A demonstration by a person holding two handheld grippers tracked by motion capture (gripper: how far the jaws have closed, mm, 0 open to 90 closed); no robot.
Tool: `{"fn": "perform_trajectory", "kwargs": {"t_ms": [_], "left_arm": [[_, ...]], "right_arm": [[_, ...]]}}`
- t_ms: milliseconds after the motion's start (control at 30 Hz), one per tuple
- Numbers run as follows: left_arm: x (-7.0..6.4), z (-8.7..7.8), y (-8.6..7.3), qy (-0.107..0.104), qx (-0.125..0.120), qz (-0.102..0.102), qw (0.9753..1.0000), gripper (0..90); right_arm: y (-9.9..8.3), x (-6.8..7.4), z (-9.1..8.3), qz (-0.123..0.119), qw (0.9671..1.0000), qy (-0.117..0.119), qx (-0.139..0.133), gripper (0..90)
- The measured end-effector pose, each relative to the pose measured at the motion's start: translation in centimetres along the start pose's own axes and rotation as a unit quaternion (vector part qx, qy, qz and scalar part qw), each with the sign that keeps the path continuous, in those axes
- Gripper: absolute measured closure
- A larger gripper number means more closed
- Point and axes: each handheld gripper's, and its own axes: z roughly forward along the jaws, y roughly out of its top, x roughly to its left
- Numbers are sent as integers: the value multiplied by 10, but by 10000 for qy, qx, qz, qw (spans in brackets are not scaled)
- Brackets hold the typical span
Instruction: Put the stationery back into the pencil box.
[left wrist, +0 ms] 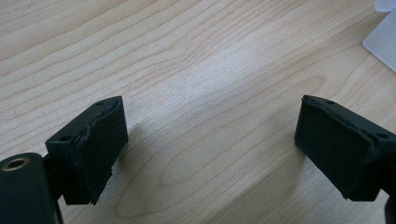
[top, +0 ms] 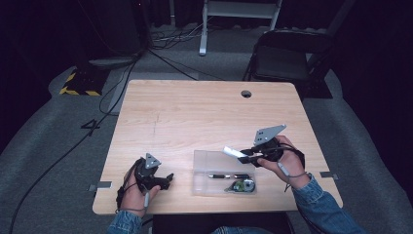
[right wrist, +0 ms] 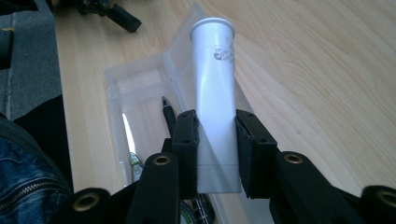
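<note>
Tabletop [top: 195, 112] pale wood w/ fine grain lines; white tube [right wrist: 215, 98] w/ small dark print nr its rim; clear plastic case [top: 204, 161] w/ black pen [top: 226, 176] & green-clear item [top: 242, 185] in it; tongs [right wrist: 215, 158] black, grey top plate [top: 268, 132]; denim-blue sleeves [top: 324, 207].

Looks like we're in some kind of lab or recording studio setup. We've got a plain wooden table [top: 204, 112] on grey carpet [top: 44, 146], black curtains [top: 29, 39] all around, cables [top: 97, 105] snaking over the floor, a folding chair [top: 287, 53], a white metal stand [top: 238, 12] and hazard-striped tape [top: 78, 90] on a base.
</note>
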Motion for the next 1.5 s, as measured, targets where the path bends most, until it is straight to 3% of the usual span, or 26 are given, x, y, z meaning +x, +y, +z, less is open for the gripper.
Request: {"fn": "perform_trajectory", "kwargs": {"t_ms": [567, 867, 1500], "left_arm": [[0, 0, 0, 1, 0, 2, 10000, 99], [0, 0, 0, 0, 1, 0, 10000, 99], [0, 0, 0, -1, 0, -2, 10000, 99]], "right_arm": [[6, 23, 22, -507, 9970, 487, 315, 717], [6, 32, 35, -620, 9945, 679, 509, 717], [1, 40, 62, -928, 9839, 1033, 1123, 716]]}}
